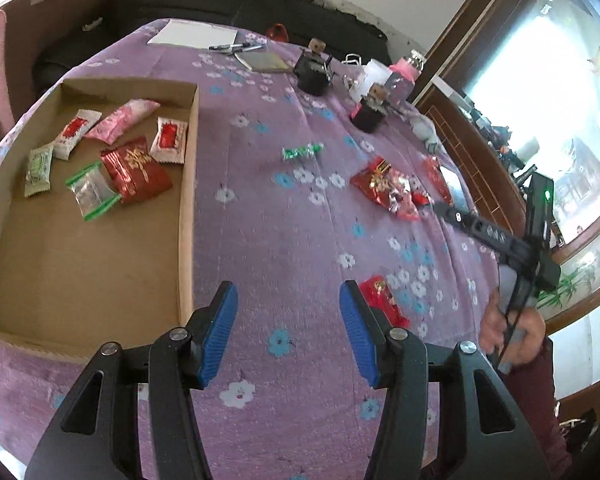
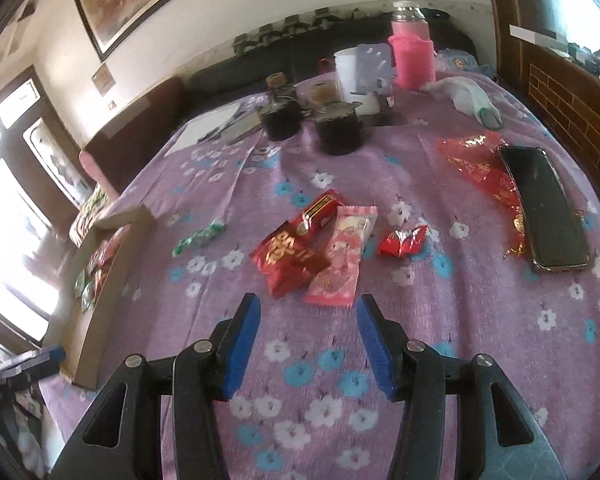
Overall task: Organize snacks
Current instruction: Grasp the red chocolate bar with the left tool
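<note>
- While both tools hovered over the purple flowered tablecloth (image 1: 284, 240), the left gripper (image 1: 288, 332) had its blue pads apart with only cloth between them.
- The right gripper (image 2: 306, 344) likewise stood parted and empty, its tips just short of a pink snack packet (image 2: 340, 260).
- A cardboard tray (image 1: 190, 200) lay on the left of the left wrist view; inside it were two white-and-red packets, a pink packet (image 1: 124, 120), a dark red packet (image 1: 136, 170), a pale green packet (image 1: 39, 170) and a clear packet with green ends (image 1: 92, 190).
- Out on the cloth, a green twisted candy (image 1: 302, 152) lay alone between the tray and the other loose snacks.
- In the right wrist view, a red-and-gold packet (image 2: 288, 258) touched the pink one, a small red bar (image 2: 320, 214) overlapped both, and a red foil candy (image 2: 404, 242) lay just beside them.
- A further red packet (image 1: 384, 298) lay by the left gripper's right pad.
- A dark phone (image 2: 544, 208) rested on red foil wrap (image 2: 472, 160) at the right.
- A person's hand (image 1: 512, 336) held the other tool's handle.
</note>
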Demonstrator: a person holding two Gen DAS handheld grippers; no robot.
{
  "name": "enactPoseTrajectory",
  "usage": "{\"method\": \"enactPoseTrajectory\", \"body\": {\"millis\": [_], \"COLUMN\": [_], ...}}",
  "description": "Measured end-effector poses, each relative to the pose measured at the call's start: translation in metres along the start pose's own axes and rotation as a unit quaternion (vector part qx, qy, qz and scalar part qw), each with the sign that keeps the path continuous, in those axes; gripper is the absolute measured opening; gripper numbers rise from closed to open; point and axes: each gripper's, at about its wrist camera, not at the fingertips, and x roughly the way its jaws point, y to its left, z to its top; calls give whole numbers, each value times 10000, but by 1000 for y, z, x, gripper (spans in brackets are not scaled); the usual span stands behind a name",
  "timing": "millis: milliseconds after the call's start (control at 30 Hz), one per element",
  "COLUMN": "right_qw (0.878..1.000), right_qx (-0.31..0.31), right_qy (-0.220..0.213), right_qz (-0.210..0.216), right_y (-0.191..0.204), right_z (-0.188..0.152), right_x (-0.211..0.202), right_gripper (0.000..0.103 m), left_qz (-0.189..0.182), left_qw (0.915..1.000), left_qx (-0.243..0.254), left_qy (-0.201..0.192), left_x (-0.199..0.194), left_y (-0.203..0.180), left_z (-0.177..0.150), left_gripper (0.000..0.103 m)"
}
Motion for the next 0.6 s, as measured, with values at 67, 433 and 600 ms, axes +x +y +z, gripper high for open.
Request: {"method": "enactPoseTrajectory", "body": {"millis": [67,433,600], "right_qw": [9998,9981,9971], "right_qx": [7,439,127], "right_qy": [-128,-172,75], "right_qz": [-177,-389,-745], "right_y": [-1,-28,-16], "right_z": [5,19,15], "right_x": [9,66,72], "right_gripper": [53,52,27], "left_qz": [23,-161,-284], "left_qw": [10000,9992,9972], "left_qx": [3,241,422], "left_qy": [36,268,554], "left_x": [0,30,63], "left_y": [-2,-40,-70], "left_z": [-3,-15,-22], "left_gripper": [52,51,51]}}
